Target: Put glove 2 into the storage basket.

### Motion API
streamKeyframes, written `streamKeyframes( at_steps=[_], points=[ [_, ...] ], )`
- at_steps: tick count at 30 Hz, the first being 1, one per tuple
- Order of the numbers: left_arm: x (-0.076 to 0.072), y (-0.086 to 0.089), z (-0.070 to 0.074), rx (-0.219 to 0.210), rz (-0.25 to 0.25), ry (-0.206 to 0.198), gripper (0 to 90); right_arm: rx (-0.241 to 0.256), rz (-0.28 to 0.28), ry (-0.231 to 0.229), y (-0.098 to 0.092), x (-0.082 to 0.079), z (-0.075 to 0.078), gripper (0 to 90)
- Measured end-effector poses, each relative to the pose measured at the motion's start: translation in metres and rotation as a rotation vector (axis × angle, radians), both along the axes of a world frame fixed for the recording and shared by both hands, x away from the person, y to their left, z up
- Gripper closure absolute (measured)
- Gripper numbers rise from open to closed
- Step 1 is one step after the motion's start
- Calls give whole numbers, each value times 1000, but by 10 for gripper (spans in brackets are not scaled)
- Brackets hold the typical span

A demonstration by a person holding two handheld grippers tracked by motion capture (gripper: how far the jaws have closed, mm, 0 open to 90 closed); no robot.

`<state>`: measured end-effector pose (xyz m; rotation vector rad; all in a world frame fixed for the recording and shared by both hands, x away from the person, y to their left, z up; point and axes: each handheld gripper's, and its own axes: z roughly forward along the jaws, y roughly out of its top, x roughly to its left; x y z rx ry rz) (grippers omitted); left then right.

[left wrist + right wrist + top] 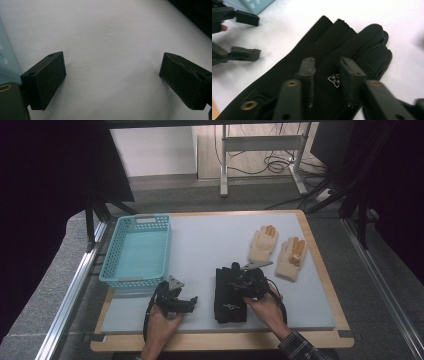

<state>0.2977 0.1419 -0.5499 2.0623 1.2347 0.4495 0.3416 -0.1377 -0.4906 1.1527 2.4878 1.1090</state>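
Two beige gloves (277, 251) lie beyond the black gloves (227, 295) on the table (210, 240); a blue basket (137, 250) stands at the left. Right gripper (327, 67) hovers over the black gloves, jaws narrowly parted, gripping nothing; left gripper (112, 75) gapes wide over bare table.

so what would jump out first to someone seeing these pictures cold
The black glove near the table's front edge draws the eye, with the right gripper poised just over it, its fingers a little apart and not clearly gripping. The left gripper rests open over the bare mat beside it. Behind sit a turquoise basket at the left and two cream gloves at the right.
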Motion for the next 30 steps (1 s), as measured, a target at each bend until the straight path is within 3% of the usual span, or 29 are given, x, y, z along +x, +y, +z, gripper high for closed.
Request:
streamKeyframes(
  at_steps=[2,4,5,7,8,9,13,18,21,24,30],
  points=[
    [0,0,0,-1,1,-1,72,-18,29,-6,4,0,-2,461],
    [0,0,0,-1,1,-1,72,-45,46,-13,12,-1,-11,453],
    [0,0,0,-2,3,-1,72,-129,59,-42,22,-3,-25,575],
    [0,0,0,-1,2,-1,72,-108,50,-65,23,-5,-26,740],
    [0,0,0,-1,2,-1,72,-108,50,-65,23,-5,-26,740],
    [0,0,0,-1,2,-1,72,-128,60,-78,23,-6,-21,869],
    [0,0,0,-4,3,-2,73,-118,65,-78,18,-7,-9,878],
    [0,0,0,-2,2,-3,72,-87,70,-103,6,-11,20,878],
    [0,0,0,-2,2,-3,73,-82,73,-113,5,-13,30,877],
    [0,0,0,-2,2,-3,72,-83,72,-115,5,-13,31,877],
    [0,0,0,0,0,0,72,-56,48,-79,4,-3,10,873]
  ],
)
